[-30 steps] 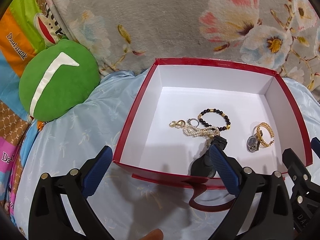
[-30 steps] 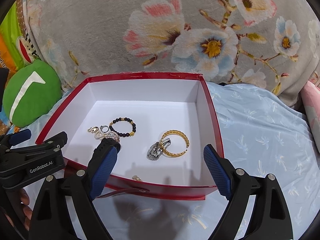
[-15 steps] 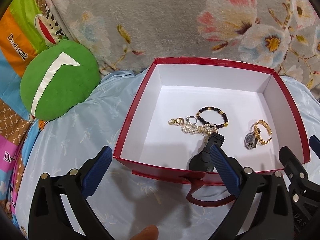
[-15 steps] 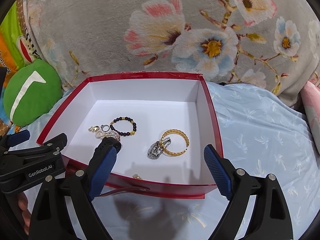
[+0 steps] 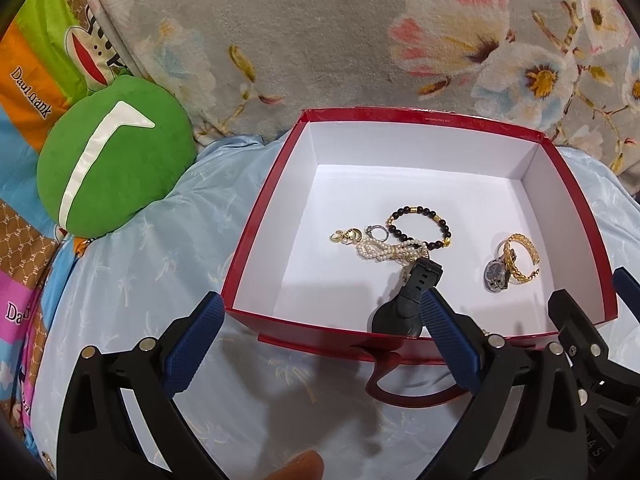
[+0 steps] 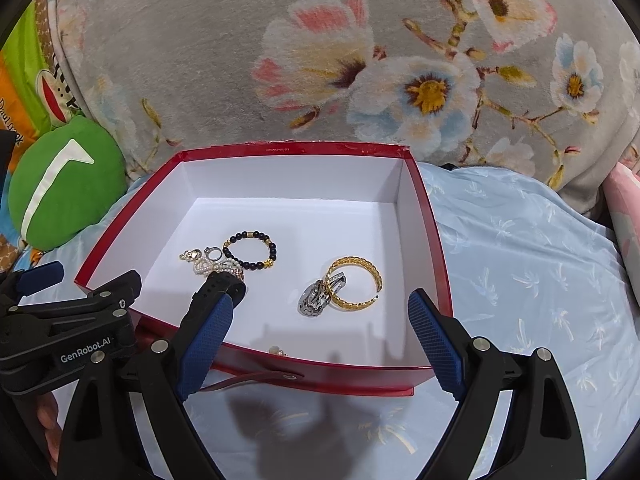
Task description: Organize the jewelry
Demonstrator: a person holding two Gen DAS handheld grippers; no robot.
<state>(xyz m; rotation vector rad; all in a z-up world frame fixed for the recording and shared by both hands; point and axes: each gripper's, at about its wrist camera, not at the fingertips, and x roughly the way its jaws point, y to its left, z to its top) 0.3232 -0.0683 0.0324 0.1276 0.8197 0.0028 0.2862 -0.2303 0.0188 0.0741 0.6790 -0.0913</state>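
A red box [image 5: 248, 240] [image 6: 434, 248] with a white inside lies on the bed. In it lie a black bead bracelet [image 5: 418, 226] [image 6: 250, 250], a pearl strand [image 5: 384, 250] [image 6: 216, 268], gold earrings [image 5: 346, 236] [image 6: 190, 255], a silver ring [image 5: 378, 233], a gold bangle [image 5: 520, 256] [image 6: 354, 282] over a silver watch [image 5: 496, 274] [image 6: 316, 300], and a black watch [image 5: 408, 300] [image 6: 216, 290] near the front wall. My left gripper [image 5: 320, 350] and right gripper [image 6: 318, 346] are open and empty, in front of the box.
A green round cushion [image 5: 112, 160] [image 6: 60, 184] lies left of the box. A grey floral blanket [image 5: 360, 40] rises behind it. The box sits on a light blue sheet [image 6: 540, 280]. A small gold piece [image 6: 277, 351] lies by the box's front wall.
Both grippers have drawn back slightly from the box; the box sits a little higher in the left view. The jewelry has not moved.
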